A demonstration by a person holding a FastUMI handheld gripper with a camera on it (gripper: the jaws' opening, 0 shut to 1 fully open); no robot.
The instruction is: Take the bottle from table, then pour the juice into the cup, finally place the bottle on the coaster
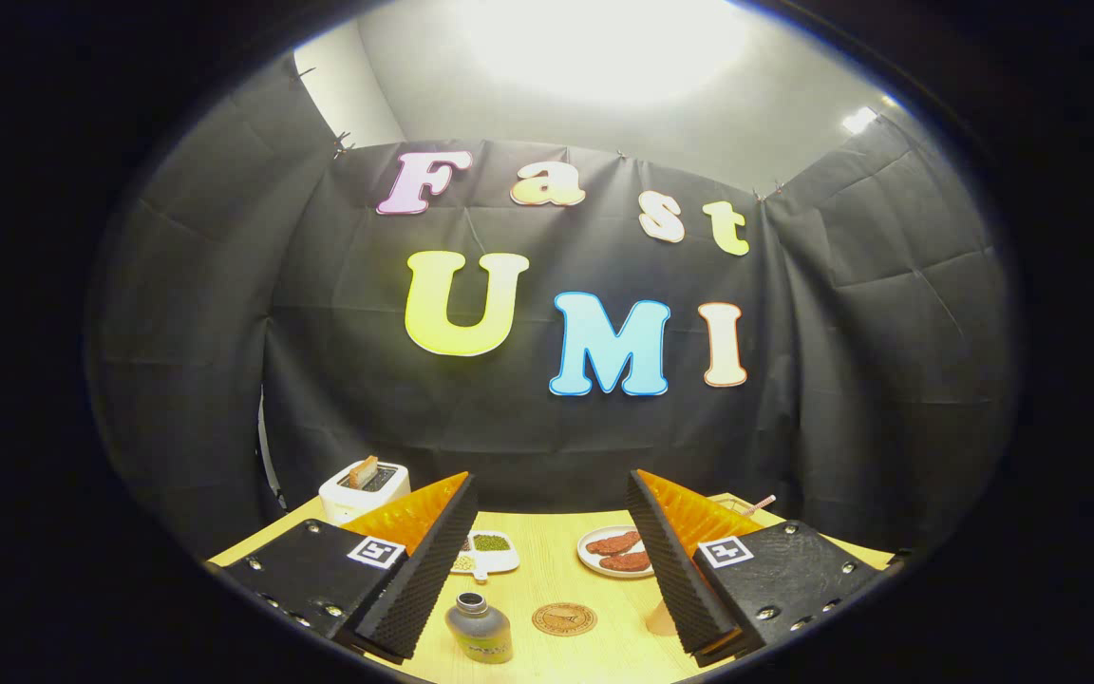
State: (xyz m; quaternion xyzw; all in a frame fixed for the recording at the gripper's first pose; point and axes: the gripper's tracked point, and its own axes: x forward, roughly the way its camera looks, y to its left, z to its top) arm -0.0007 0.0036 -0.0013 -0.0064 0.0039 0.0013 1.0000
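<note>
A small grey bottle [479, 627] with a yellow lower label stands upright and uncapped on the wooden table [547, 570], between my fingers and closer to the left one. A round brown coaster [564, 618] lies flat just right of the bottle. Part of a pale cup [661, 619] peeks out from behind the right finger [675, 560]. My gripper [547, 489] hovers above the table, open wide, nothing between its ridged black pads.
A white toaster [364, 486] with a slice of bread stands at the far left. A white divided dish [485, 553] of green and yellow bits and a plate [615, 553] of reddish meat pieces lie beyond the bottle.
</note>
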